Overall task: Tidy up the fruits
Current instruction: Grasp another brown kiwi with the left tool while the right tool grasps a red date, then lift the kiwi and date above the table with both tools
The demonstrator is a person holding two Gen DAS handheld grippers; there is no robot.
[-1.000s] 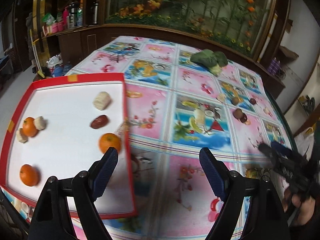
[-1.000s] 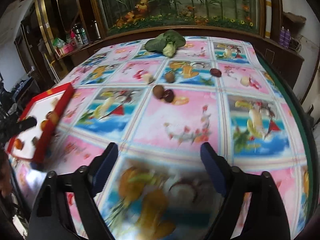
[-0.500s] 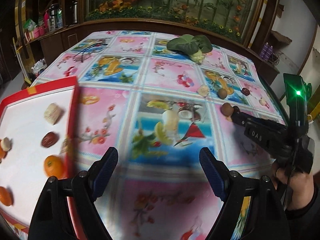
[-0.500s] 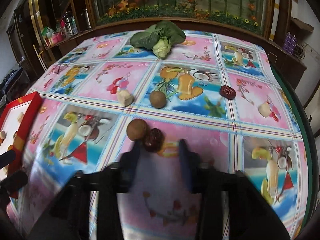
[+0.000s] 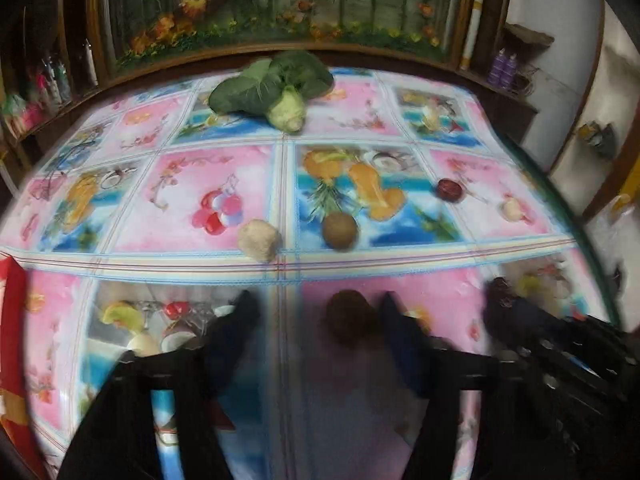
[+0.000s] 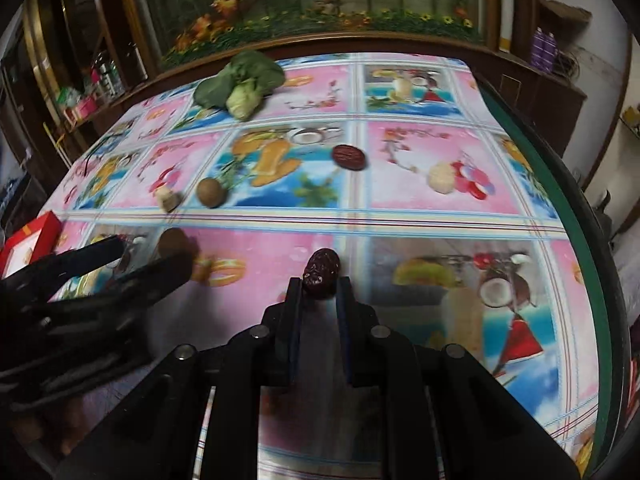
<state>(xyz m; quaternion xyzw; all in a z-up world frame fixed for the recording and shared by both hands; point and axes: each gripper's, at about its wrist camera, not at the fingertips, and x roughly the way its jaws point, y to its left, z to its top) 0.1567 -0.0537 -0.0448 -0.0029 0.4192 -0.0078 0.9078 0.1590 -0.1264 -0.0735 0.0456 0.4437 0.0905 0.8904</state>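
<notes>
My right gripper (image 6: 319, 286) is shut on a dark red date (image 6: 321, 268) just above the patterned tablecloth. My left gripper (image 5: 316, 314) is open around a round brown fruit (image 5: 349, 317), whose far side touches the right finger; it also shows in the right wrist view (image 6: 173, 241). A second brown fruit (image 5: 340, 230), a pale lumpy fruit (image 5: 259, 239), another red date (image 5: 449, 189) and a small pale fruit (image 5: 511, 208) lie farther back on the cloth. The red-rimmed white tray (image 6: 25, 240) is at the far left.
A leafy green vegetable (image 5: 276, 88) lies at the table's far side. A wooden cabinet with a glass front runs behind the table. The table's green edge (image 6: 576, 216) curves along the right. The right gripper's body shows at the lower right of the left wrist view (image 5: 560, 344).
Both grippers have moved forward to the fruits in the table's middle. My right gripper has closed on the date. My left gripper has left the tray and now straddles the brown fruit.
</notes>
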